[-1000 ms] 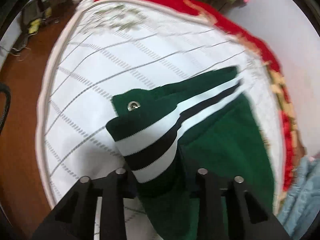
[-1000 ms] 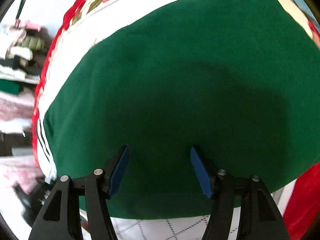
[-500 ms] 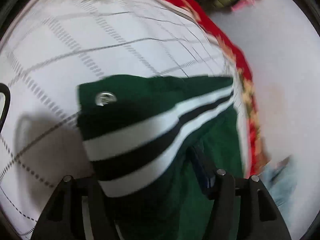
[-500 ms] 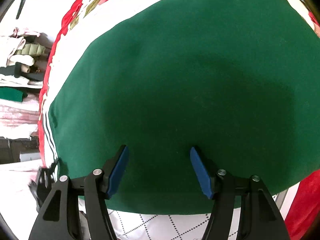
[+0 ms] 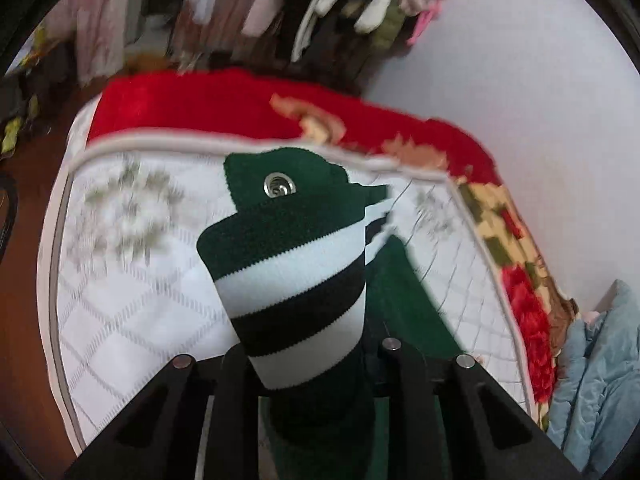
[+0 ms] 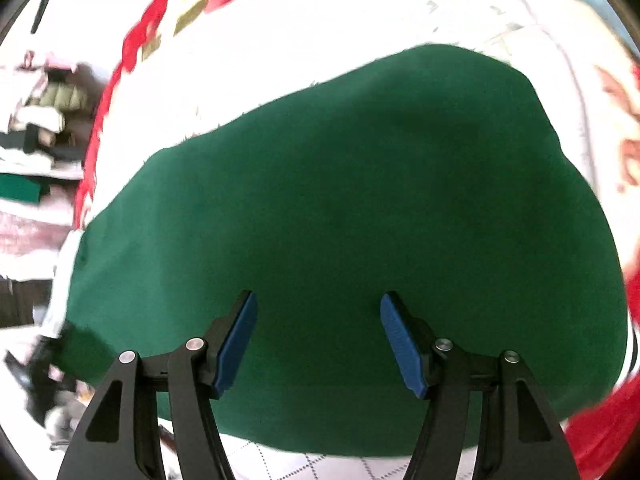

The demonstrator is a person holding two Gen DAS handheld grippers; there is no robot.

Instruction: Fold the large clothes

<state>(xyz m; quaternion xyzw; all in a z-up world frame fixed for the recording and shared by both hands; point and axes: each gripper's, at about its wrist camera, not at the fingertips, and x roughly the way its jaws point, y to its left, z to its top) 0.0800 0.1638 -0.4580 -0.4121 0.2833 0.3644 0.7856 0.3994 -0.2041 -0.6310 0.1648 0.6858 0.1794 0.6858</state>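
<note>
The left gripper (image 5: pixel 310 354) is clenched on the striped ribbed hem (image 5: pixel 294 280) of the green jacket (image 6: pixel 352 216), lifting it above the white quilted bed (image 5: pixel 132 300); a metal snap (image 5: pixel 279 186) faces the camera. The right gripper (image 6: pixel 319 338) hangs released, 2 blue pads (image 6: pixel 236 340) apart over the jacket's flat body.

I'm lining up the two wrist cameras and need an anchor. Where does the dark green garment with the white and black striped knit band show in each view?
Left wrist: the dark green garment fills the centre, its striped band with a metal snap clamped in the left gripper.
Right wrist: its plain green body spreads across the centre, behind the open right gripper.
Shared landmark: the white quilted bedcover.
</note>
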